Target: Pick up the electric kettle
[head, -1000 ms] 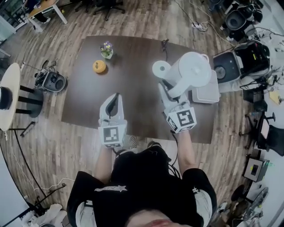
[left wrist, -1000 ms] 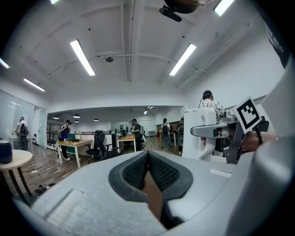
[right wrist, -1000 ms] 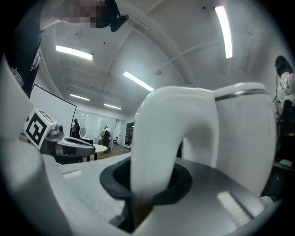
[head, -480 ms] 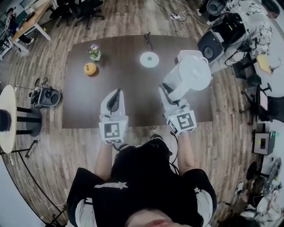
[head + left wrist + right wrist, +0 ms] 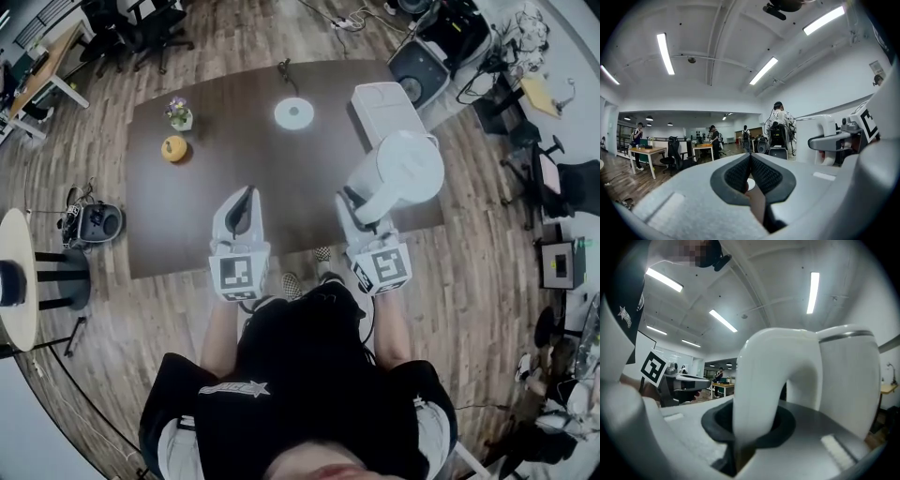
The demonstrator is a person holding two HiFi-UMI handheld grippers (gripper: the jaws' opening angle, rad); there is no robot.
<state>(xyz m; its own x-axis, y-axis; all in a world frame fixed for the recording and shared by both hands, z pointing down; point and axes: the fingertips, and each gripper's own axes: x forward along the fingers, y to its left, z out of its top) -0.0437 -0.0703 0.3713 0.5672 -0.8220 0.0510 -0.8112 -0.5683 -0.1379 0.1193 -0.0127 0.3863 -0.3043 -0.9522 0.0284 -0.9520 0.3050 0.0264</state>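
Note:
The white electric kettle (image 5: 396,172) hangs in the air over the near right edge of the dark table (image 5: 216,178), clear of its round white base (image 5: 293,113). My right gripper (image 5: 355,200) is shut on the kettle's handle (image 5: 761,380), which fills the gap between the dark pads, with the kettle body (image 5: 848,376) just beyond. My left gripper (image 5: 246,197) is level over the table's near edge, its jaws shut with nothing between them (image 5: 750,164).
A white box-shaped appliance (image 5: 382,105) sits at the table's far right. A small flower pot (image 5: 177,114) and an orange object (image 5: 173,148) stand at the far left. Office chairs, cables and equipment surround the table; people stand at desks (image 5: 642,150) far off.
The kettle has been carried from beside its base toward the table's near right edge. Both grippers drew back from the table's middle, and the table now sits farther up in the head view.

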